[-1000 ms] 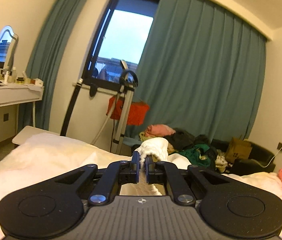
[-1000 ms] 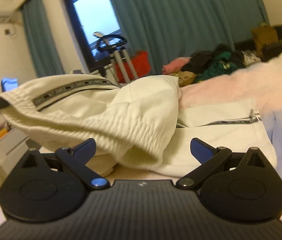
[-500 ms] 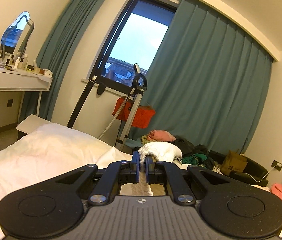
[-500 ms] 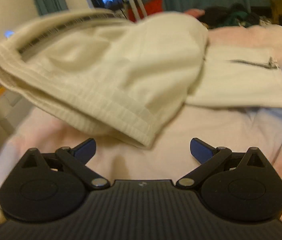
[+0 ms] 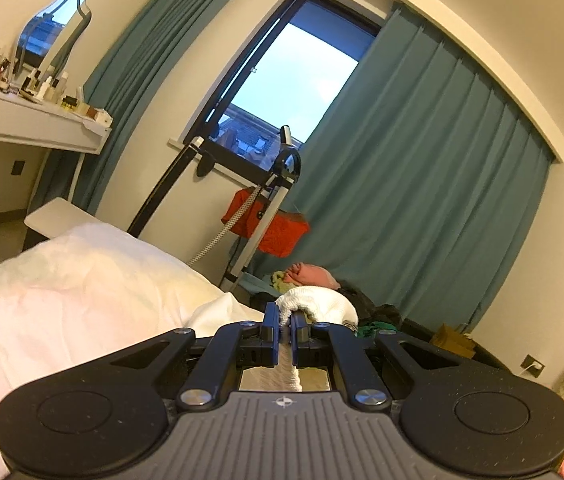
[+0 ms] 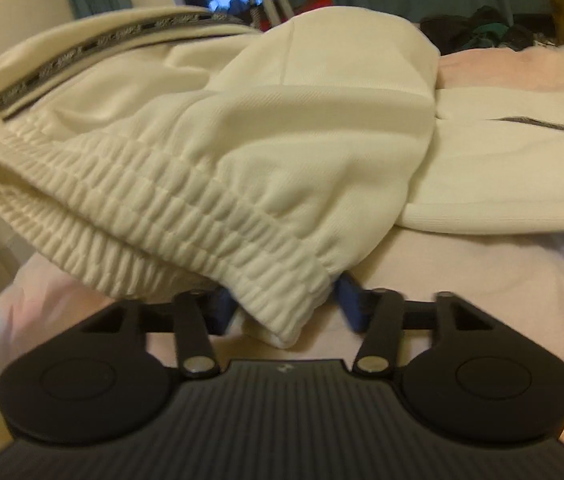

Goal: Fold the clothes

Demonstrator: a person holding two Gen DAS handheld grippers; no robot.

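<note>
Cream track trousers (image 6: 290,128) with a ribbed elastic waistband and a dark patterned side stripe hang lifted over the pale pink bedspread (image 6: 482,280); the far part of them lies flat on the bed. My left gripper (image 5: 285,322) is shut on a bunched white piece of the trousers (image 5: 318,300), which bulges out past the fingertips. My right gripper (image 6: 286,312) is open but narrowed, and the lowest corner of the waistband (image 6: 282,300) hangs between its blue pads (image 6: 352,308). The left pad is partly hidden behind the fabric.
A white duvet (image 5: 73,292) covers the bed at left. Beyond it are a dressing table with mirror (image 5: 33,120), a garment steamer stand (image 5: 269,208), teal curtains (image 5: 422,184), and a heap of mixed clothes (image 5: 342,292) on a dark seat.
My right gripper has moved forward under the waistband, and its fingers have come in from wide open to either side of the hanging corner. The left gripper has tilted upward, still clamped on the fabric.
</note>
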